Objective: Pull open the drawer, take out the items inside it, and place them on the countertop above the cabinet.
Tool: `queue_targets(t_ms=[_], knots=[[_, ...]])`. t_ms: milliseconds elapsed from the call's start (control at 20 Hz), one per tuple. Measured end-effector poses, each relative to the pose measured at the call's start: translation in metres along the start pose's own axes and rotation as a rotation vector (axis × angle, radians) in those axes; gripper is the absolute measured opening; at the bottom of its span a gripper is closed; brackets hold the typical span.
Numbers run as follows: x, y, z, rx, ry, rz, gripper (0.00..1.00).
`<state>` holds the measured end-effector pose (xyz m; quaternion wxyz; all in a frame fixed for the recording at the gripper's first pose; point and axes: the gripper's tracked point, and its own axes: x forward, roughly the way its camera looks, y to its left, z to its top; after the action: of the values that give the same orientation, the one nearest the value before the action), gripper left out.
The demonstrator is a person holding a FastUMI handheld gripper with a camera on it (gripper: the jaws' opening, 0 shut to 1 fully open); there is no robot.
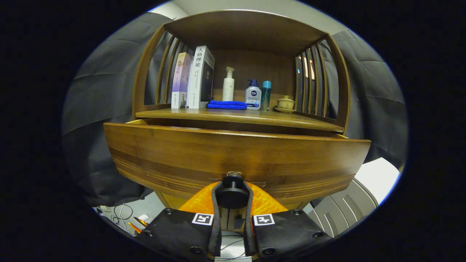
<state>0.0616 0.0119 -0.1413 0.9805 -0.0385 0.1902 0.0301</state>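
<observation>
The hand-held gripper (232, 189) sits low in the centre of the frame, its fingers clamped narrowly on the drawer's dark knob (232, 194). The wooden drawer (233, 156) stands pulled out across the middle. Above it, the counter (240, 117) carries books (193, 78), bottles (253, 95) and a blue cloth (227, 104).

Two tall paperback books (192, 80) stand upright side by side at one end of the wooden shelf. Beside them lies a folded blue cloth (227, 104), with a white pump bottle (228, 86) behind it. Next come a squat white-and-blue pump bottle (253, 96), a slim teal bottle (266, 95) and a small lidded ceramic cup on a saucer (285, 104). Thin cables (122, 213) lie on the grey floor.
</observation>
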Motion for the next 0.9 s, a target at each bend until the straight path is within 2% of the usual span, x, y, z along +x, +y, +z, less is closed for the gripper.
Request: queue_targets(t_ms=[900], knots=[[-0.088, 0.016, -0.038, -0.001, 0.054, -0.02, 0.26]])
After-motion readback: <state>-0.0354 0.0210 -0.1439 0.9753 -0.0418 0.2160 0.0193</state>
